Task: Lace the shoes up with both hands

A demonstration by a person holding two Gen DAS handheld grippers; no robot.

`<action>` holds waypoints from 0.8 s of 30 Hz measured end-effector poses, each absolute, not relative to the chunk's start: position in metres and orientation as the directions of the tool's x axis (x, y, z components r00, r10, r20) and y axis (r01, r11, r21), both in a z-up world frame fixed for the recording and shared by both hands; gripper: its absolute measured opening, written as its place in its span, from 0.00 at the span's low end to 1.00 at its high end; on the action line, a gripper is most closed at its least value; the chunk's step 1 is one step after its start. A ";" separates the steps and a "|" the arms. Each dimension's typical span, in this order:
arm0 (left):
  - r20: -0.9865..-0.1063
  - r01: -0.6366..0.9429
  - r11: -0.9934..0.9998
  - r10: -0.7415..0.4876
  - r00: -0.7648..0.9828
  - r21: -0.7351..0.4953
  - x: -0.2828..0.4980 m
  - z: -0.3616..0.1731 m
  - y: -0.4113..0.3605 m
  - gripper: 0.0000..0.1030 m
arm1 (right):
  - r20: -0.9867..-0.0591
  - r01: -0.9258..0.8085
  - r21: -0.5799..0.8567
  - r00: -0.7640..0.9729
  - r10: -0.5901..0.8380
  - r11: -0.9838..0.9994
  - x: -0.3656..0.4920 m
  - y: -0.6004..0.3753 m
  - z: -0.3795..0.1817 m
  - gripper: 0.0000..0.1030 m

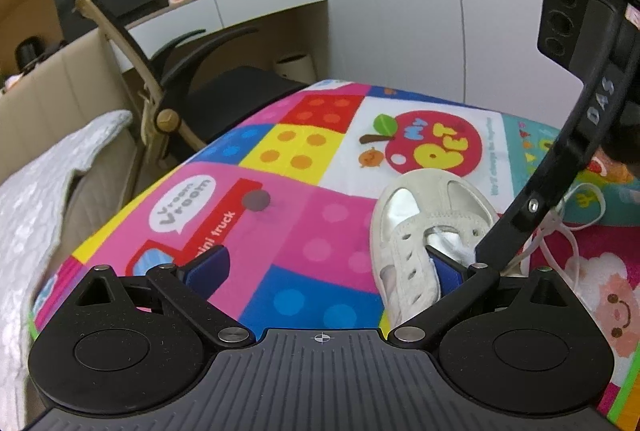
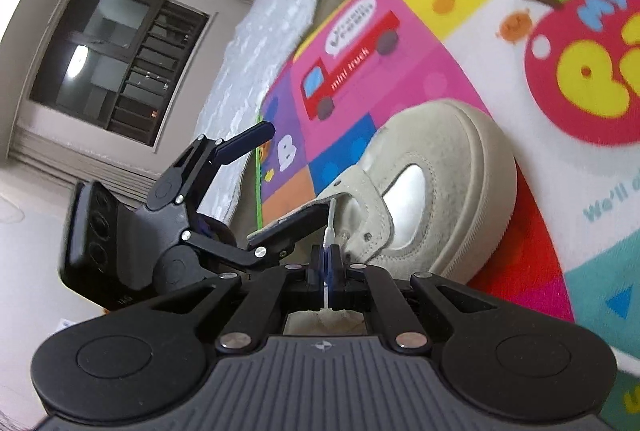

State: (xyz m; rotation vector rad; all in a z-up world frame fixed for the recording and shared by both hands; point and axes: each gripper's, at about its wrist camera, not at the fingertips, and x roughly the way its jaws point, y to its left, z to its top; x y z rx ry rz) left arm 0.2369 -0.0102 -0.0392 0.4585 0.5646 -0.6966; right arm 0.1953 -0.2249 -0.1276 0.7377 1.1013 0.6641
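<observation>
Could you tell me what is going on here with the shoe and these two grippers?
A person is lacing a pale shoe that lies on a colourful play mat, with a handheld gripper in each hand. The right gripper is shut on the tip of a white lace, right at the shoe's eyelets. The left gripper is open, with one finger against the shoe's opening. More loose lace trails on the mat beside the shoe.

One shoe [image 1: 416, 231], one white lace [image 2: 330, 227], one play mat [image 1: 304, 231]. Two claws: left claw [image 1: 324, 271], right claw [image 2: 329, 263]. One office chair [image 1: 180, 79], one grey blanket [image 1: 48, 183], one window [image 2: 116, 59].
</observation>
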 end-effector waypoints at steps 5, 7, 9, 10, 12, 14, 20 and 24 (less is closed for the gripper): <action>-0.611 0.698 0.685 -0.466 0.640 0.208 0.234 -0.041 -0.008 0.99 | -0.670 -0.286 0.509 0.460 0.583 0.812 0.167 -0.223 -0.086 0.01; -0.609 0.701 0.682 -0.471 0.638 0.206 0.234 -0.042 -0.009 0.99 | -0.717 -0.342 0.338 0.511 0.475 0.877 0.151 -0.216 -0.079 0.01; -0.608 0.703 0.681 -0.475 0.637 0.205 0.235 -0.042 -0.008 0.99 | -0.752 -0.397 0.220 0.513 0.414 0.891 0.138 -0.205 -0.084 0.01; -0.608 0.704 0.680 -0.475 0.636 0.204 0.235 -0.042 -0.008 0.99 | -0.760 -0.422 0.179 0.515 0.398 0.888 0.133 -0.199 -0.088 0.01; -0.610 0.702 0.682 -0.472 0.637 0.205 0.235 -0.042 -0.008 0.99 | -0.762 -0.460 0.120 0.525 0.379 0.880 0.125 -0.188 -0.093 0.01; -0.611 0.699 0.684 -0.466 0.639 0.209 0.234 -0.042 -0.009 0.99 | -0.754 -0.468 0.104 0.539 0.376 0.878 0.123 -0.185 -0.095 0.01; -0.612 0.700 0.683 -0.466 0.639 0.211 0.234 -0.043 -0.009 0.99 | -0.730 -0.455 0.124 0.560 0.392 0.882 0.130 -0.190 -0.095 0.16; -0.614 0.701 0.682 -0.467 0.636 0.207 0.235 -0.043 -0.008 0.99 | -0.714 -0.446 0.150 0.569 0.408 0.882 0.134 -0.194 -0.099 0.19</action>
